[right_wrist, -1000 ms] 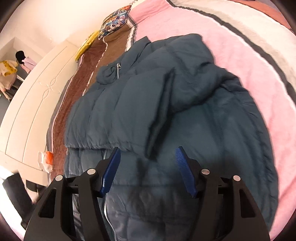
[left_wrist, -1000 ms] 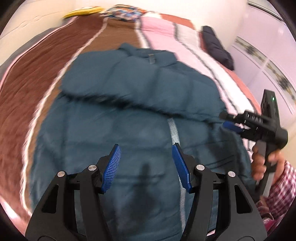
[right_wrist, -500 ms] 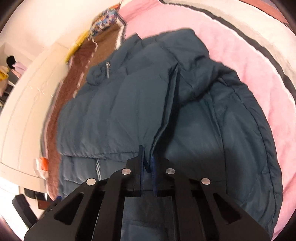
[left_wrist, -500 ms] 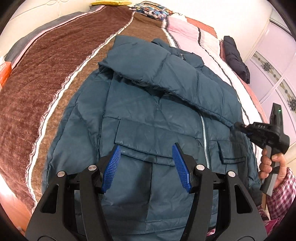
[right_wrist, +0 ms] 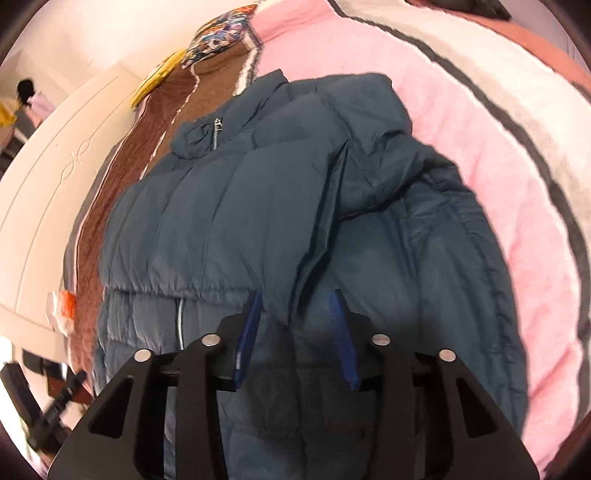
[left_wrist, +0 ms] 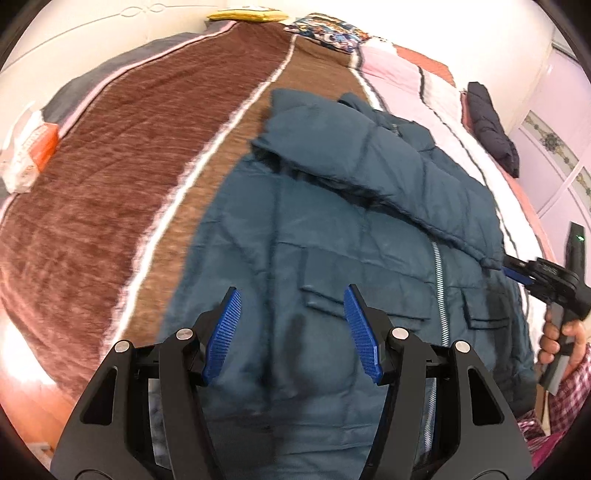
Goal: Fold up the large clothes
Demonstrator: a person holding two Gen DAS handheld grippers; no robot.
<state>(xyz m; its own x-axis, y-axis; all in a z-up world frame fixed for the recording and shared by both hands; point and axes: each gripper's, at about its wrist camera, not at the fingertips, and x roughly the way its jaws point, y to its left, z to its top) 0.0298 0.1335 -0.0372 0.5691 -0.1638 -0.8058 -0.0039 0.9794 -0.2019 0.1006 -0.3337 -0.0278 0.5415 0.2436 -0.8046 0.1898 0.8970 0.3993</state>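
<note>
A dark teal puffer jacket (left_wrist: 332, 229) lies front up on the bed, zipper (left_wrist: 439, 280) closed, one sleeve (left_wrist: 369, 155) folded across the chest. My left gripper (left_wrist: 291, 325) is open and empty, hovering over the jacket's lower left part. In the right wrist view the jacket (right_wrist: 229, 206) fills the middle, with the folded sleeve's cuff (right_wrist: 280, 299) hanging between the blue pads. My right gripper (right_wrist: 295, 317) stands partly open around that cuff. It also shows in the left wrist view (left_wrist: 517, 269), at the cuff's tip.
The bed has a striped brown, pink and white blanket (left_wrist: 110, 184). A dark folded garment (left_wrist: 491, 129) lies at the far right. An orange and white packet (left_wrist: 29, 147) sits at the left edge. Pillows (left_wrist: 325, 29) lie by the headboard. A white wardrobe (right_wrist: 44, 177) stands left.
My right gripper was open a second ago, shut on the sleeve cuff half a second ago, and now its jaws have parted. My left gripper stayed open and drifted left over the jacket.
</note>
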